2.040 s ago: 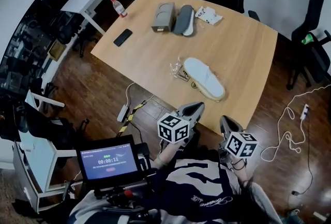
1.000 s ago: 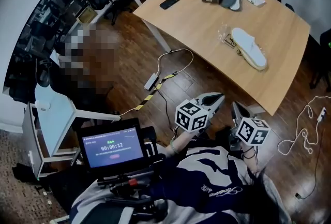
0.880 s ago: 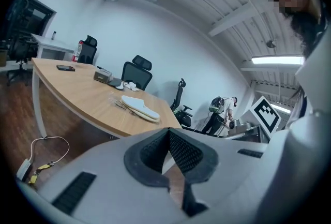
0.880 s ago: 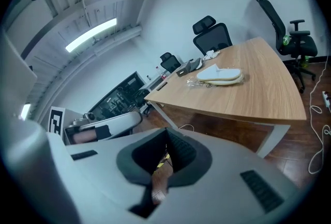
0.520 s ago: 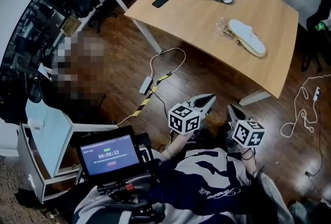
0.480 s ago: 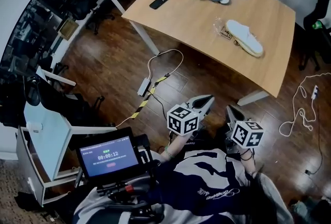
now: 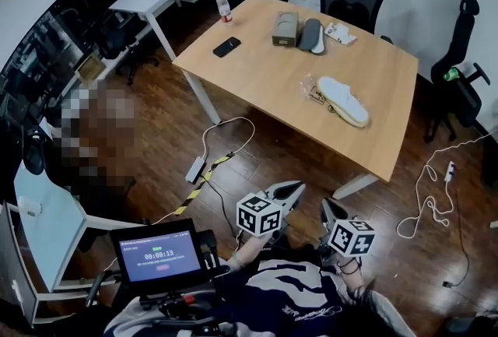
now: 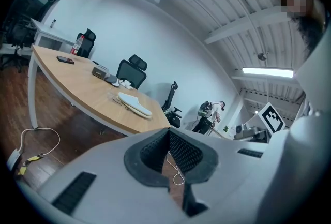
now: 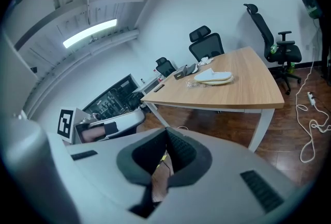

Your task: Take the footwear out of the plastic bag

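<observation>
Slipper (image 7: 342,100): lay on the table (image 7: 257,55), clear plastic bag (image 7: 313,89) crumpled at its end; whether it was fully out, unclear.
Left gripper (image 7: 294,187), right gripper (image 7: 327,208): both closed, empty.
Change: you backed off; the table stood well beyond reach.

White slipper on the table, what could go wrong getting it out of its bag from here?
Tripping: a white cable and power strip lie on the floor near the table.
The clear bag is bunched at one end of the white slipper; tugging it unpinned could slide both toward the table's edge.
</observation>
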